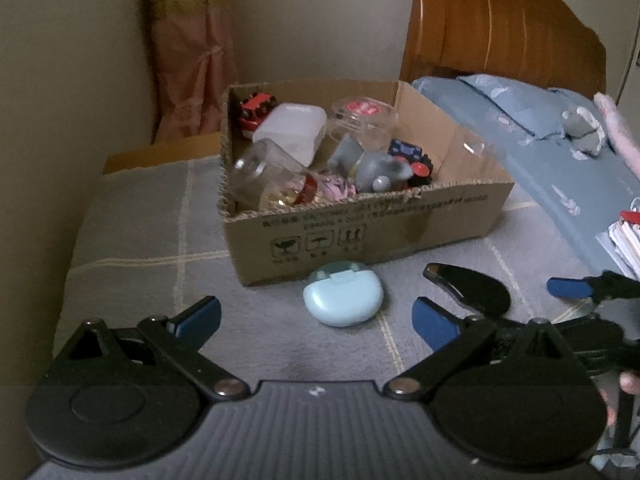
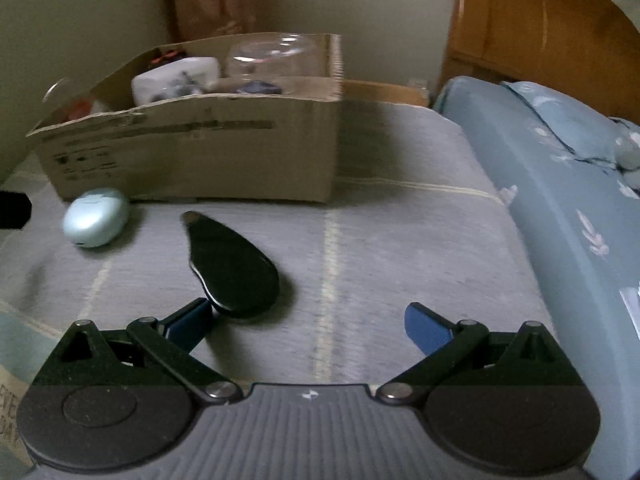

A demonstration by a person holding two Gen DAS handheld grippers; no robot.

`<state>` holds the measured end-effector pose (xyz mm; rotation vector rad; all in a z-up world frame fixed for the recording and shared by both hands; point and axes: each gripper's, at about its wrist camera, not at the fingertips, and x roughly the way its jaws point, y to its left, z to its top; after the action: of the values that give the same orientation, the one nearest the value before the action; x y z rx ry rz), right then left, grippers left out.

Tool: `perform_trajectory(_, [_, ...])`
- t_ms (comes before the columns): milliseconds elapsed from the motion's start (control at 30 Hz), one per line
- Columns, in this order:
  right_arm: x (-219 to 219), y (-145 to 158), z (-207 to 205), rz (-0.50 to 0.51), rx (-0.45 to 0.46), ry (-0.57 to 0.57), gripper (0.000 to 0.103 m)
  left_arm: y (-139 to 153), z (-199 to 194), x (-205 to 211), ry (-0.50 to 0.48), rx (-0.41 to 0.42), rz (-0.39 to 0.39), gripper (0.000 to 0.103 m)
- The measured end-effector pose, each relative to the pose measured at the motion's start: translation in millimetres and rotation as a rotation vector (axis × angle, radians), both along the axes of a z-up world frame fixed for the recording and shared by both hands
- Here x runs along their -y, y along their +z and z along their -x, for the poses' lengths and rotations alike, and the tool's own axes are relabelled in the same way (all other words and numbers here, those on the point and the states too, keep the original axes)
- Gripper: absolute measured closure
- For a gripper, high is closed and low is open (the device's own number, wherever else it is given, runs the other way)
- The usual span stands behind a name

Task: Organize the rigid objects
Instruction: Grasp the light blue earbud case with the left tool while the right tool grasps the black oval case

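Observation:
An open cardboard box (image 1: 360,224) stands on the grey bed cover and holds several things: clear jars, a white container, red and blue toy trains, a grey elephant toy. It also shows in the right wrist view (image 2: 192,152). A pale blue oval case (image 1: 343,299) lies just in front of the box, also in the right wrist view (image 2: 96,217). A black teardrop-shaped object (image 1: 470,288) lies to its right, also in the right wrist view (image 2: 234,266). My left gripper (image 1: 316,316) is open and empty, just short of the blue case. My right gripper (image 2: 308,322) is open and empty, its left finger beside the black object.
A blue quilt (image 1: 560,160) with a grey toy (image 1: 584,128) lies along the right. A wooden headboard (image 1: 500,28) stands behind. Papers (image 1: 626,236) lie at the right edge. A curtain (image 1: 192,48) hangs at the back wall.

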<state>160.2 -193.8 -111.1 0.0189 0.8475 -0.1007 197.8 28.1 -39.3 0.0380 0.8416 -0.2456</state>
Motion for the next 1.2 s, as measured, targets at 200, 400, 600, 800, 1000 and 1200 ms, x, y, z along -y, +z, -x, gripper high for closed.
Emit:
perform_trajectory(200, [-1,-3,5,0.005,0.015,-0.010,0.000,-21,-19,19,0.016,-0.039,-0.014,0.002])
perform_trajectory(400, [1,-2,7,0.005,0.018,0.002,0.000,-40,-33,33,0.074,-0.051,-0.046,0.006])
perform_trajectory(600, [2,-1,7,0.005,0.020,0.013,0.000,-46,-35,39,0.056,-0.046,-0.061,0.035])
perform_trajectory(800, [6,-1,2,0.004,0.022,0.014,0.000,-44,-33,32,0.058,-0.048,-0.061,0.042])
perform_trajectory(1000, [12,0,-5,0.009,0.010,-0.062,0.000,-44,-31,21,0.070,-0.050,-0.068,0.042])
perform_trajectory(1200, [0,2,-1,-0.004,-0.012,-0.009,0.000,-45,-30,19,0.068,-0.051,-0.065,0.042])
